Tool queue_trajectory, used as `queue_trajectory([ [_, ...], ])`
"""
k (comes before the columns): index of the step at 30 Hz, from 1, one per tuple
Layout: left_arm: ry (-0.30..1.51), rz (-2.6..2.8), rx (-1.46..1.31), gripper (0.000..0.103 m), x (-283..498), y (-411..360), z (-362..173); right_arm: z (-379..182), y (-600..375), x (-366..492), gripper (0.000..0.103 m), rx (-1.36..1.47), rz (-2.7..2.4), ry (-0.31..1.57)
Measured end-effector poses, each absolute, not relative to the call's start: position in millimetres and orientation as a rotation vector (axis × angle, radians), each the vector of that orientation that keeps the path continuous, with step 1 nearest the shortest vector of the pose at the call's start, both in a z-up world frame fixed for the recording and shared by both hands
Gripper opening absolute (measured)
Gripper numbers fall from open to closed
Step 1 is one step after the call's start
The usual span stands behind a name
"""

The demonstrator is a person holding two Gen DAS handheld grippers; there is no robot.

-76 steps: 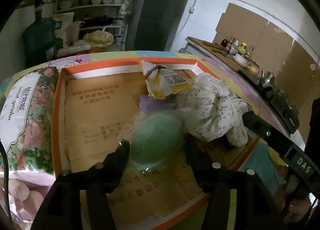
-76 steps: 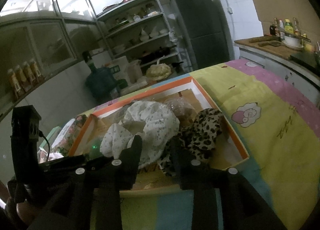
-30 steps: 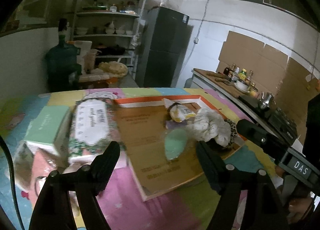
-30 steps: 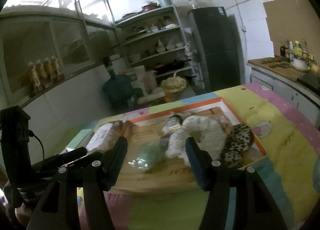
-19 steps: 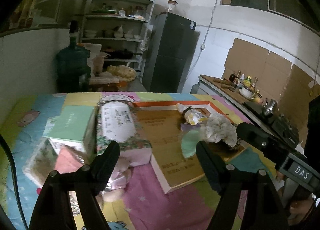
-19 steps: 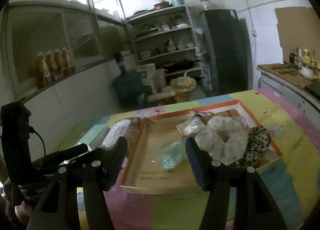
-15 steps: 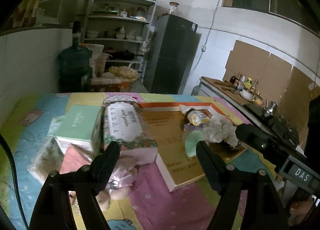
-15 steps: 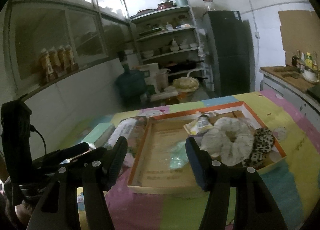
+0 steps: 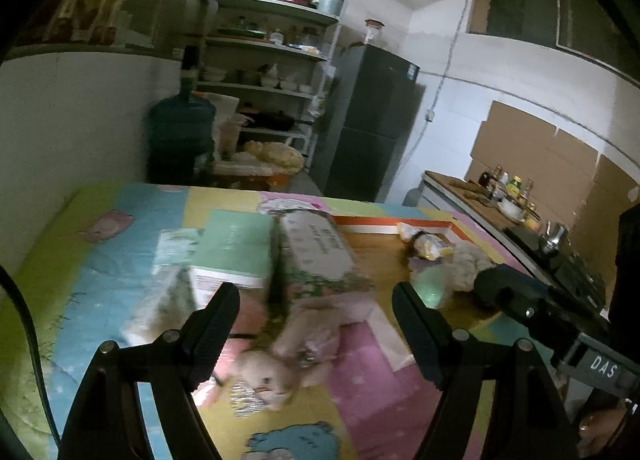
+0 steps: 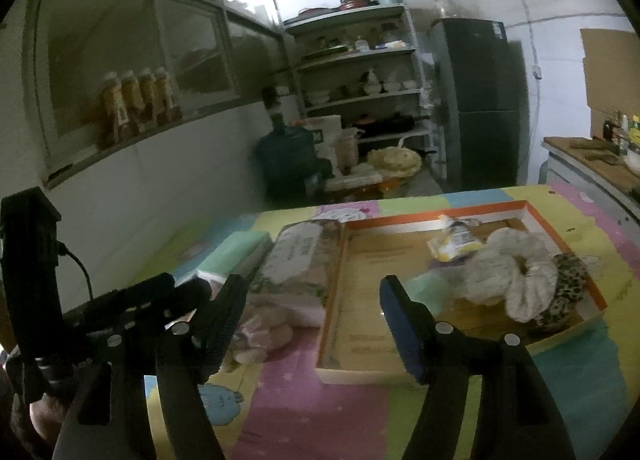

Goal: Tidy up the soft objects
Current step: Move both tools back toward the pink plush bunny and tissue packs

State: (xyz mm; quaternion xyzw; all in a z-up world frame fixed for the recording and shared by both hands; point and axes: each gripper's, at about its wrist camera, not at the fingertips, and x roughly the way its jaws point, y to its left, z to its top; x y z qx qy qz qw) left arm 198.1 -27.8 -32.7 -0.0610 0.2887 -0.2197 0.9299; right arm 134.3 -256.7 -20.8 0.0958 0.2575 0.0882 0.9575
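Your plush toy (image 9: 280, 364), pale and blurred, lies on the bench (image 9: 360, 388) beside the orange-rimmed tray (image 10: 560, 232). Left tool (image 9: 316, 312) gapes wide, empty; right tool (image 10: 312, 304) is opening, empty, above bare cloth.

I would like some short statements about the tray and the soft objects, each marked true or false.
1. The white scrunchie lies inside the orange-rimmed tray. True.
2. The leopard-print scrunchie lies outside the tray, on the blanket. False: it is in the tray, beside the white one.
3. The floral tissue pack lies outside the tray, along its left side. True.
4. The left hand-held gripper is shut on the plush toy. False: its jaws stand open and hold nothing.
5. The green box stands inside the tray. False: it is on the blanket, left of the tissue pack.
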Motion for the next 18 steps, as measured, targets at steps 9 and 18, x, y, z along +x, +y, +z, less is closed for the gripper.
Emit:
queue_trajectory([
  [9,0.575,-0.354,-0.161,0.078,199.6,23.3,-34.5,-30.3,-220.5,141.6,0.074,0.166,0.213,0.551],
  [18,0.572,-0.280,-0.211,0.078,201.9,68.8,-42.0,-47.9,-193.2,145.3,0.075,0.144,0.257,0.605],
])
